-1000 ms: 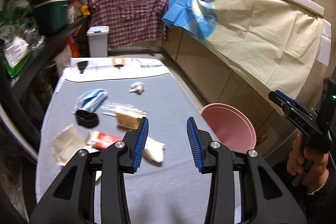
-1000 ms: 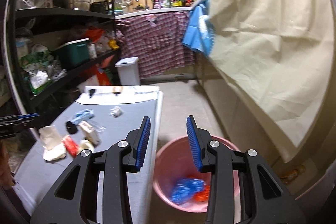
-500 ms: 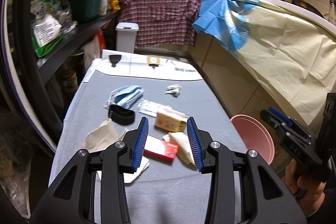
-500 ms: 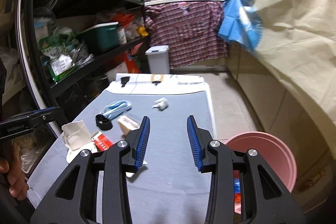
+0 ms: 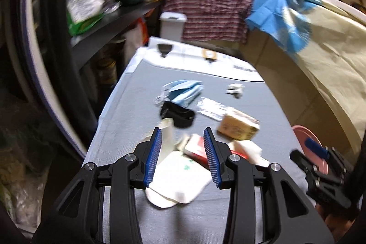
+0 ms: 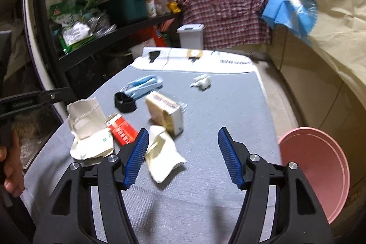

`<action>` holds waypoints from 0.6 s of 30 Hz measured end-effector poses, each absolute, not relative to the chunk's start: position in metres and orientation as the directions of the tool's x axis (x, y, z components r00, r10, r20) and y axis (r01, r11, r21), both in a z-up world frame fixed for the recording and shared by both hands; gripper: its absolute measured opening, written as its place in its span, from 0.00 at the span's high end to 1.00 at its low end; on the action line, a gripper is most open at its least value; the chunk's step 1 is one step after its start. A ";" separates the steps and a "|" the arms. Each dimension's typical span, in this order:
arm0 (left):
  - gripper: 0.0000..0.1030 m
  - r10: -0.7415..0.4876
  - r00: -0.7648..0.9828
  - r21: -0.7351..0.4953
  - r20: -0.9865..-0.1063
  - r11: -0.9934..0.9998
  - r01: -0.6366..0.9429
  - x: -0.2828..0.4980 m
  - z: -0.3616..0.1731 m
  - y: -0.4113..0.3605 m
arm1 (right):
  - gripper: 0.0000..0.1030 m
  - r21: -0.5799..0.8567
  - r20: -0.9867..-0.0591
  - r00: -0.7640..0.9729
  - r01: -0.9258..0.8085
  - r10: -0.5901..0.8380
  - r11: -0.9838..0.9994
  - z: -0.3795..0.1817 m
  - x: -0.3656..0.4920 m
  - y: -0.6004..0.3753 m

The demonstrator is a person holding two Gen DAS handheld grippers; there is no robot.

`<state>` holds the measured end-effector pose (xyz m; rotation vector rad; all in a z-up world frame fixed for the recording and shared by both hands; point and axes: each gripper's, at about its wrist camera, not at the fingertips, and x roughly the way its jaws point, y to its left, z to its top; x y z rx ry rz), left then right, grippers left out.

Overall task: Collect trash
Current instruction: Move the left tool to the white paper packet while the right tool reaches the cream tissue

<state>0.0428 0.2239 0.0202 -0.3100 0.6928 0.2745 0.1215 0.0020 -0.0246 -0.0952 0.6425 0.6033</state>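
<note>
Trash lies heaped near the table's (image 6: 228, 111) left edge: red carton (image 6: 121, 129), cardboard box (image 6: 165, 112), crumpled wrapper (image 6: 163, 152). Both grippers are reaching in empty. Right gripper (image 6: 180, 158) jaws have just been opening wide beside the wrapper; left gripper (image 5: 181, 157) jaws hang parted over the white paper bag (image 5: 180, 182). Next comes closing on a piece, then carrying it to the pink bin (image 6: 318, 170) off the right edge.

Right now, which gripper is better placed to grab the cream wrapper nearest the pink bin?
Right. The right gripper is open wide with the wrapper just ahead; the left gripper faces the white bag.
</note>
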 end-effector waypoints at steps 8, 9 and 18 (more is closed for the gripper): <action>0.63 0.167 0.702 -0.201 -0.692 0.890 -0.410 0.048 0.006 0.247 | 0.39 0.101 -0.624 0.571 -0.618 0.534 0.780 -0.039 0.119 0.024; 0.63 0.172 0.698 -0.202 -0.695 0.886 -0.418 0.049 0.004 0.250 | 0.39 0.102 -0.631 0.562 -0.624 0.536 0.775 -0.041 0.120 0.027; 0.63 0.160 0.683 -0.202 -0.713 0.886 -0.418 0.061 -0.010 0.262 | 0.44 0.092 -0.673 0.518 -0.649 0.528 0.755 -0.059 0.125 0.043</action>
